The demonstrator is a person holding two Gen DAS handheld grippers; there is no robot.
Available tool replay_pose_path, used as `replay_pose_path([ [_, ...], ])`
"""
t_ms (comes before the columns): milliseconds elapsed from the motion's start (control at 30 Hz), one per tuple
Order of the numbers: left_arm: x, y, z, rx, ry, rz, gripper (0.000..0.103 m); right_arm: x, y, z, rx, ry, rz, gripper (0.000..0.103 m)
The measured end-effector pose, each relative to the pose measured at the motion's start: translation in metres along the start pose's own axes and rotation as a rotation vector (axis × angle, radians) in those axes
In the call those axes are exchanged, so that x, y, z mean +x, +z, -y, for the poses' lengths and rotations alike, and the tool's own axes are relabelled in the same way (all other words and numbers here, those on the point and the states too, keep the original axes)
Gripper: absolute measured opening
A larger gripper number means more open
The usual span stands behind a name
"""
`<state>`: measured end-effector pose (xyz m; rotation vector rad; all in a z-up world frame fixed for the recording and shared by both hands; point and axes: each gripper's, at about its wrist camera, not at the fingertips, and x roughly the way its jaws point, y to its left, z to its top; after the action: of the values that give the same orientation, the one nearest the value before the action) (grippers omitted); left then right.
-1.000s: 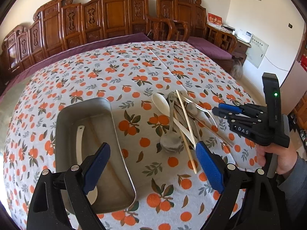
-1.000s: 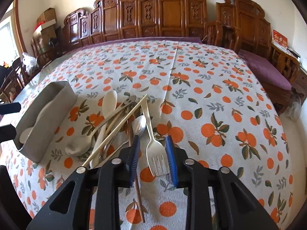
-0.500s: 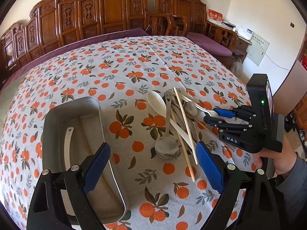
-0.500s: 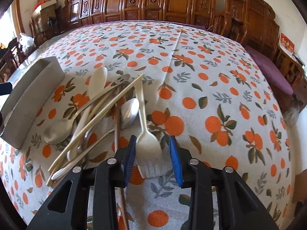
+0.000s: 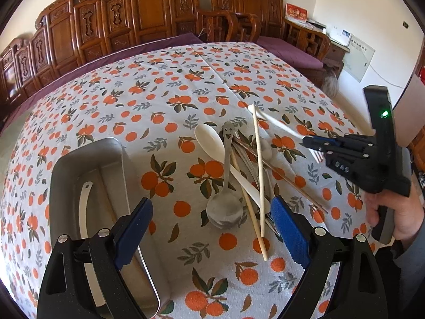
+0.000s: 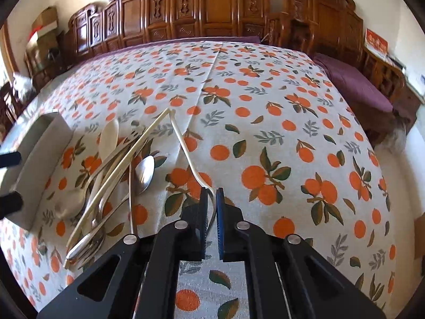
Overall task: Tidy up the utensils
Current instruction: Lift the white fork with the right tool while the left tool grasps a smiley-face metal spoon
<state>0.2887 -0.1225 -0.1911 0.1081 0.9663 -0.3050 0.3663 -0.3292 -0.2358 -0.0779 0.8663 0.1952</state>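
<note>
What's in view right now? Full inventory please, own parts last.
fork: 1, pale cream, head pinched in the right tool, handle raised off the cloth
white spoon: 1, white, top of the utensil pile
smiley spoon: 1, steel, on the cloth beside the tray
chopsticks: several, pale and dark, crossed over the pile
tray: 1, steel, left of the pile
white utensil: 1, white, inside the tray
tablecloth: 1, white with oranges, covers the table
carved chairs: several, brown wood, behind the table
left tool: 1, black with blue pads, open, nothing between them
right tool: 1, black with blue pads, closing on the fork
hand: 1, holding the right tool's handle
</note>
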Motion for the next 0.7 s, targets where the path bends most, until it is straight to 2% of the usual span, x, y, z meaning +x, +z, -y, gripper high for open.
replay_pose_path([
  [100,0.01,0.004,0.0,0.002,0.009,-0.02,0.086,-0.003,0.001,0.006,0.025,-0.006,0.006,0.007],
  [200,0.024,0.008,0.0,0.001,0.01,-0.055,0.08,-0.003,0.002,0.015,0.06,-0.014,0.006,0.007],
  [400,0.051,0.016,0.001,-0.002,-0.009,-0.119,0.057,-0.004,0.002,0.018,0.081,0.002,0.018,0.007],
  [467,0.059,0.019,0.003,0.004,-0.007,-0.137,0.044,-0.006,0.003,0.018,0.083,0.009,0.024,0.007],
  [533,0.066,0.022,0.007,0.02,0.0,-0.153,0.037,-0.007,0.003,0.018,0.086,0.016,0.028,0.007],
  [700,0.081,0.024,0.013,0.038,0.014,-0.181,0.033,-0.009,0.004,0.018,0.094,0.033,0.034,0.007],
])
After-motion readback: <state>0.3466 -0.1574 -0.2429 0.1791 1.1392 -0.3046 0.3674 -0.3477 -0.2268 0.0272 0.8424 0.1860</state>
